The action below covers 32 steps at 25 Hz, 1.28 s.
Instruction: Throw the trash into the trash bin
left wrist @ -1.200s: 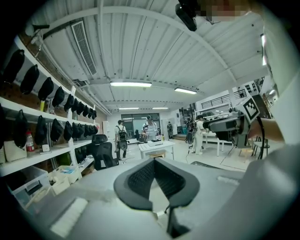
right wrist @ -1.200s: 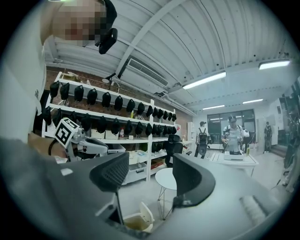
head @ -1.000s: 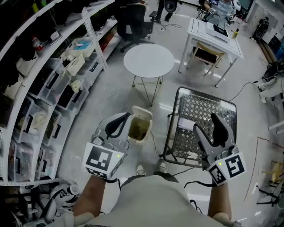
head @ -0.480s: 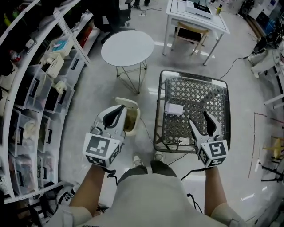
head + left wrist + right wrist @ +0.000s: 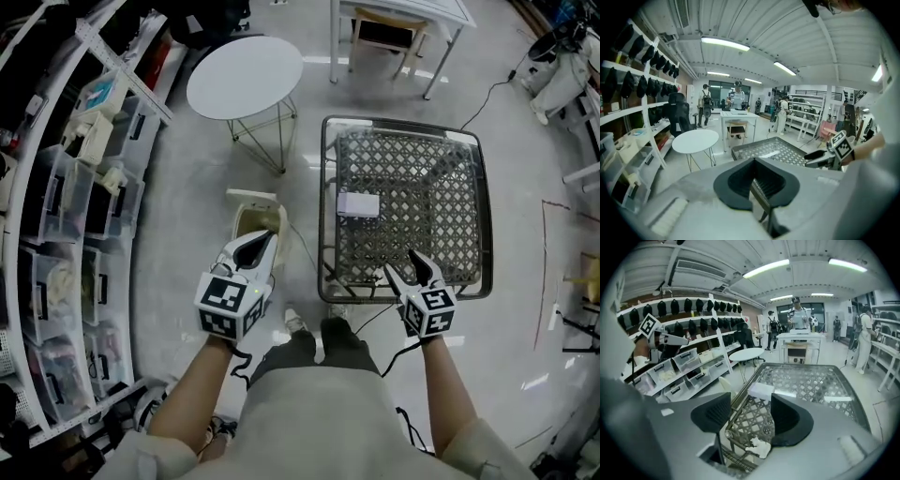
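While right hand-held gripper [image 5: 750, 408], wide, just narrowing, holds nothing, crumpled paper [image 5: 757, 446] lies ahead.

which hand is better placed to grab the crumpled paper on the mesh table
Right. The right tool hangs open at the near edge of the mesh table, with the crumpled paper just ahead of its jaws. The left tool is shut, over the trash bin.

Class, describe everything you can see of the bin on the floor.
The trash bin is small, cream-coloured, plastic-looking, rectangular with rounded corners. It stands upright and open-topped on the grey floor beside the wire-mesh table, not touching it. From the head view the left gripper hides its near end; its contents are unclear.
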Each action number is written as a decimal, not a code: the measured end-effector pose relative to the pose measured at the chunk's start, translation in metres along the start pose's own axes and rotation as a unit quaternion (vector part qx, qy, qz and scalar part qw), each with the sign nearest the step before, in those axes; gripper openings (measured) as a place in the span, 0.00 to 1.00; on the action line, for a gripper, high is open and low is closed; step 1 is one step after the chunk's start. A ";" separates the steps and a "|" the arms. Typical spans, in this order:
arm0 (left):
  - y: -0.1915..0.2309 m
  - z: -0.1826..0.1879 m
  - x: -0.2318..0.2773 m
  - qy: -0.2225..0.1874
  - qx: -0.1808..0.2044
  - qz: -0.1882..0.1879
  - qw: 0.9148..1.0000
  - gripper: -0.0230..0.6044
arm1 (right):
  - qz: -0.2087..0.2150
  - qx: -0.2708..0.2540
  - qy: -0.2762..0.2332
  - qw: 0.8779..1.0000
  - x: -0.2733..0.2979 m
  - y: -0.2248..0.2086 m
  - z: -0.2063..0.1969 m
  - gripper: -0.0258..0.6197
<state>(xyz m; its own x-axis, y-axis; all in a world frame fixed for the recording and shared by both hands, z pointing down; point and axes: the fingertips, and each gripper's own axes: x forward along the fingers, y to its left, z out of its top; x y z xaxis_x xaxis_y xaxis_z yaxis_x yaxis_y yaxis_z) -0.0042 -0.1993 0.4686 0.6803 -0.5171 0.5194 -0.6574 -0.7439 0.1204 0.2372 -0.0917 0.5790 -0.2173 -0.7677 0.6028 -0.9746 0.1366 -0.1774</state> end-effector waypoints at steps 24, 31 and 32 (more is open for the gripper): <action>-0.029 -0.156 0.064 0.164 -0.056 -0.052 0.983 0.04 | -0.035 -0.044 0.240 0.969 0.070 -0.041 -0.192 0.41; -0.017 -0.166 0.055 0.166 -0.074 -0.039 0.982 0.04 | -0.052 0.032 0.229 0.972 0.069 -0.050 -0.186 0.20; -0.014 -0.165 0.053 0.164 -0.077 -0.035 0.983 0.04 | -0.051 0.037 0.226 0.972 0.069 -0.049 -0.181 0.20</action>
<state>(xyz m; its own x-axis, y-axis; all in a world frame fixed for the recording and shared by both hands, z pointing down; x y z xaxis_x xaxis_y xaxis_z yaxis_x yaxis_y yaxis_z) -0.0121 -0.1463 0.6343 0.6014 -0.2833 0.7471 -0.6710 -0.6867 0.2798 0.2599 -0.0379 0.7704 -0.1383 -0.4193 0.8973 -0.9893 0.0162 -0.1449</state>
